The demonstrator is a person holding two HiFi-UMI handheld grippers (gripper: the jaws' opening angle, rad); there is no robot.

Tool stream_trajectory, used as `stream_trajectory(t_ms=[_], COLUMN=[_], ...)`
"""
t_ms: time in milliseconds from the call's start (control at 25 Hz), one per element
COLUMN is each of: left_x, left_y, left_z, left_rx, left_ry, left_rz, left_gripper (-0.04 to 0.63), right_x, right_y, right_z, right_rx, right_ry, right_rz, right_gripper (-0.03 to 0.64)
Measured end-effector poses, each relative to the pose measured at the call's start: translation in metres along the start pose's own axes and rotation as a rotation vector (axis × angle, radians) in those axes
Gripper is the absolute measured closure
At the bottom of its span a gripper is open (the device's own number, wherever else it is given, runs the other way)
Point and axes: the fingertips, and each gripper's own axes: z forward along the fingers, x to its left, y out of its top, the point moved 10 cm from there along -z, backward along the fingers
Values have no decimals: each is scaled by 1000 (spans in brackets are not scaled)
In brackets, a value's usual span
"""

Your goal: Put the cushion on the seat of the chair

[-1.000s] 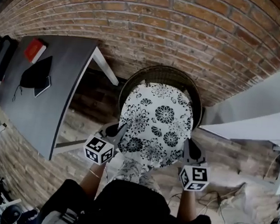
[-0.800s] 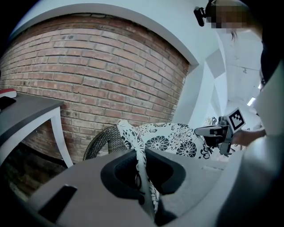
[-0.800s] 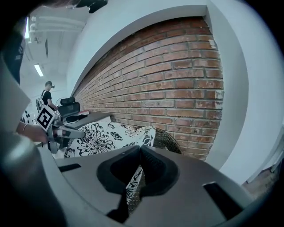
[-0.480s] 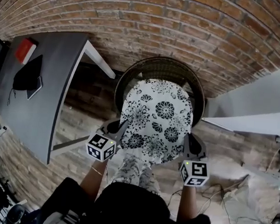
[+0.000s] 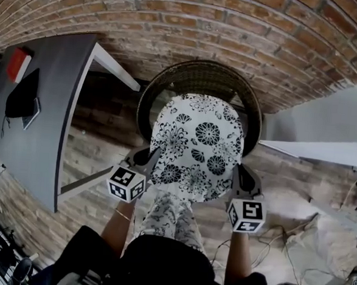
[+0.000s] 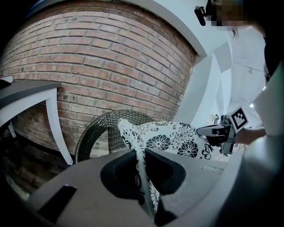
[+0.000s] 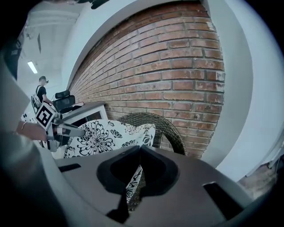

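A white cushion (image 5: 196, 145) with black flower print hangs flat between my two grippers, above the round dark wicker chair (image 5: 164, 83) by the brick wall. My left gripper (image 5: 150, 161) is shut on the cushion's left edge (image 6: 141, 164). My right gripper (image 5: 238, 175) is shut on its right edge (image 7: 133, 177). The cushion covers most of the chair's seat from the head view. In the left gripper view the wicker chair (image 6: 95, 137) stands behind the cushion (image 6: 173, 139); in the right gripper view the chair's back (image 7: 168, 128) curves behind the cushion (image 7: 106, 135).
A grey table (image 5: 40, 111) with a red item (image 5: 16, 63) and a black item (image 5: 23, 94) stands to the chair's left. A white surface (image 5: 324, 152) lies to the right. The brick wall (image 5: 235, 27) runs behind the chair. A person (image 7: 42, 93) stands far off.
Both grippers have carried the cushion forward towards the chair, and the chair now shows closer and larger in both gripper views. The grips have not changed.
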Motion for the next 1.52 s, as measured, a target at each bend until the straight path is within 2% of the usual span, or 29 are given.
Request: stream_trajectory(t_ms=[400, 560, 760, 1080, 1520], left_x=[12, 19, 30, 47, 57], left_y=[-28, -42, -56, -78, -97], left_z=[41, 53, 63, 73, 96], left_rx=[30, 37, 77, 117, 164], left_ry=[-11, -9, 24, 34, 14], left_rz=[-17, -20, -31, -63, -82], left_gripper=[571, 571, 571, 571, 571], right_x=[-15, -16, -17, -13, -20], right_y=[-28, -39, -45, -60, -84], right_z=[30, 42, 59, 80, 107], right_rx=[43, 96, 95, 133, 199], right_ry=[-18, -16, -24, -25, -56], right_rz=[-10, -11, -4, -14, -2], right_gripper=[609, 609, 609, 609, 609])
